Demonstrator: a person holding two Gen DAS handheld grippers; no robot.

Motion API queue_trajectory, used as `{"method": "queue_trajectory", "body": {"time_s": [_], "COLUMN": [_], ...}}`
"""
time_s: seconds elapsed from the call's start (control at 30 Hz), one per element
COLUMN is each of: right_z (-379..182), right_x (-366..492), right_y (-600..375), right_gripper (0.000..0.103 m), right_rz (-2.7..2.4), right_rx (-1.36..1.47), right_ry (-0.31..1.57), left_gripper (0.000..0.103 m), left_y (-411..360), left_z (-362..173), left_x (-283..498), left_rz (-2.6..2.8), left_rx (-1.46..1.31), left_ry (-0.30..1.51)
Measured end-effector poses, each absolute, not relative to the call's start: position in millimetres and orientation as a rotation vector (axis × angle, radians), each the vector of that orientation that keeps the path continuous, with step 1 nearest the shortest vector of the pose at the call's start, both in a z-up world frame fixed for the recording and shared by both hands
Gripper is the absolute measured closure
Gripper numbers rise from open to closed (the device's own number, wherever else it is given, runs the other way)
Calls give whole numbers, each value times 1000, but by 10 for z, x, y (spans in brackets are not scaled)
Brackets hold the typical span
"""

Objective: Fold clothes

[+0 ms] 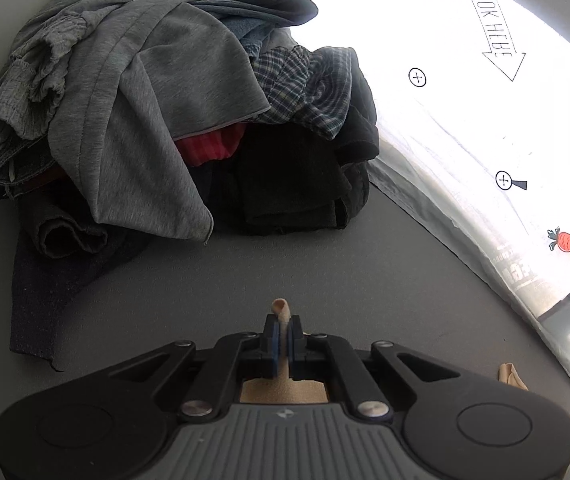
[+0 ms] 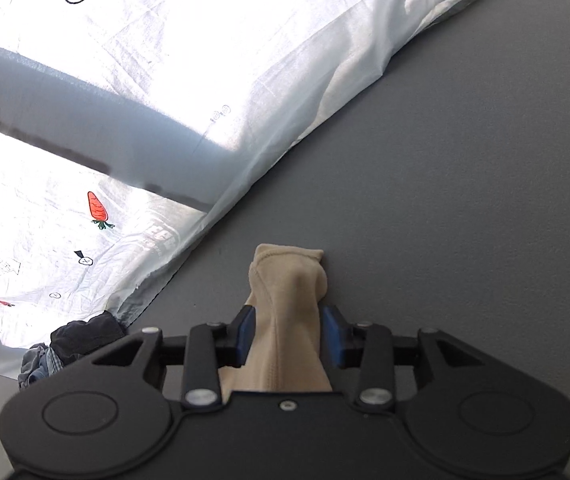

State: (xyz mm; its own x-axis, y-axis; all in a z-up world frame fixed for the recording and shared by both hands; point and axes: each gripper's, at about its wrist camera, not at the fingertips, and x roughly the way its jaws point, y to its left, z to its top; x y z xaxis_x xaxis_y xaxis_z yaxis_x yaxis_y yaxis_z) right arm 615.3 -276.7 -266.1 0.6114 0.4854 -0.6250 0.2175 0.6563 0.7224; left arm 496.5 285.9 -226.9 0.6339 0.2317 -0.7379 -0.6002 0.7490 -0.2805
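Note:
A beige garment (image 2: 285, 292) lies bunched on the grey table (image 2: 465, 200), its rounded end pointing away from me. My right gripper (image 2: 289, 320) straddles it, and its blue pads (image 2: 245, 332) stand beside the cloth without squeezing it. In the left wrist view my left gripper (image 1: 283, 330) is shut on a thin fold of the same beige cloth (image 1: 279, 309), which pokes up between the fingertips. More of the beige fabric shows under that gripper and at its right (image 1: 511, 376).
A heap of unfolded clothes (image 1: 145, 100), grey, plaid, red and dark, fills the far left of the table (image 1: 325, 272), and its edge (image 2: 73, 340) shows low left in the right wrist view. A white plastic sheet (image 1: 465, 120) printed with carrots and markers borders the table (image 2: 165, 80).

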Motion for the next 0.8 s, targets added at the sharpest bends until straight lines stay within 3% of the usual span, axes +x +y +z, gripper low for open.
{"method": "queue_trajectory", "body": {"time_s": [0.07, 0.33, 0.4, 0.5, 0.8], "right_z": [-2596, -2527, -2566, -2608, -2298], "right_x": [5931, 4991, 4797, 4636, 4376], "right_y": [-2763, -2482, -2368, -2270, -1975], "right_gripper": [91, 90, 88, 82, 82], "right_rz": [203, 226, 223, 196, 221], "right_rx": [851, 701, 654, 612, 451], "right_ry": [918, 1021, 1053, 1074, 912], "left_gripper": [99, 94, 83, 77, 74], "left_y": [2788, 2622, 2659, 2735, 2689], "left_z": [-2274, -2316, -2299, -2234, -2300], "left_x": [4964, 4827, 4709, 4467, 3841], "left_rz": [490, 504, 530, 535, 518], "left_rx": [-528, -473, -490, -553, -665], "left_ry": [754, 800, 807, 788, 824]}}
